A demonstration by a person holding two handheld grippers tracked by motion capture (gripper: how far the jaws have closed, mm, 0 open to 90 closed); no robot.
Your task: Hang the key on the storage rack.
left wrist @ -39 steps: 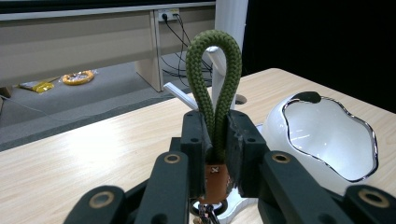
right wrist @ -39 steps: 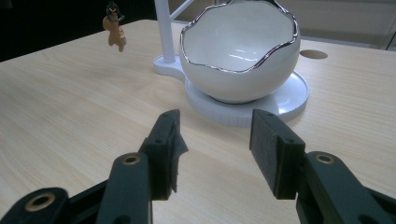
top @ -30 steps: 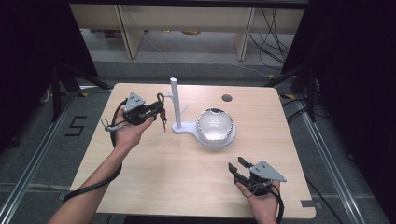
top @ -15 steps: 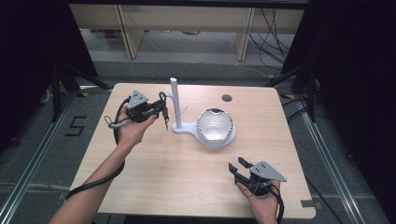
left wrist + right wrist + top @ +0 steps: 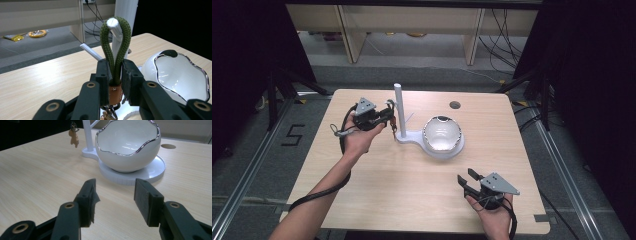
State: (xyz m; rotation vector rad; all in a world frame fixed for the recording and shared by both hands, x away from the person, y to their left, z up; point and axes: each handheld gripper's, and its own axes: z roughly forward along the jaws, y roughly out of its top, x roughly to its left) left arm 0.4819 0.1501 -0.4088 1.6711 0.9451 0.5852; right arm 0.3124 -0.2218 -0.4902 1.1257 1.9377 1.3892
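Left gripper [image 5: 115,75] — jaws closed on the base of a green braided cord loop [image 5: 115,47], just above its brown leather tab [image 5: 114,93], with metal keys hanging below at the bottom edge of the left gripper view. They have eased open a trace in the last instant, yet the pads press on the cord. The loop sits around the tip of a white peg [image 5: 112,23] slanting off the white post [image 5: 400,112], left of centre in the high view. Right gripper [image 5: 115,195] — jaws open and empty, resting low on the table [image 5: 377,190] at the lower right of the high view.

Handling, as judged: the keychain is light; the cord is soft and limp, so it sags unless pinched near the stiffer tab, the best hold.

Count: one keychain, one stand with one post and one peg, one white bowl [image 5: 441,135] with a scalloped rim, two grippers.
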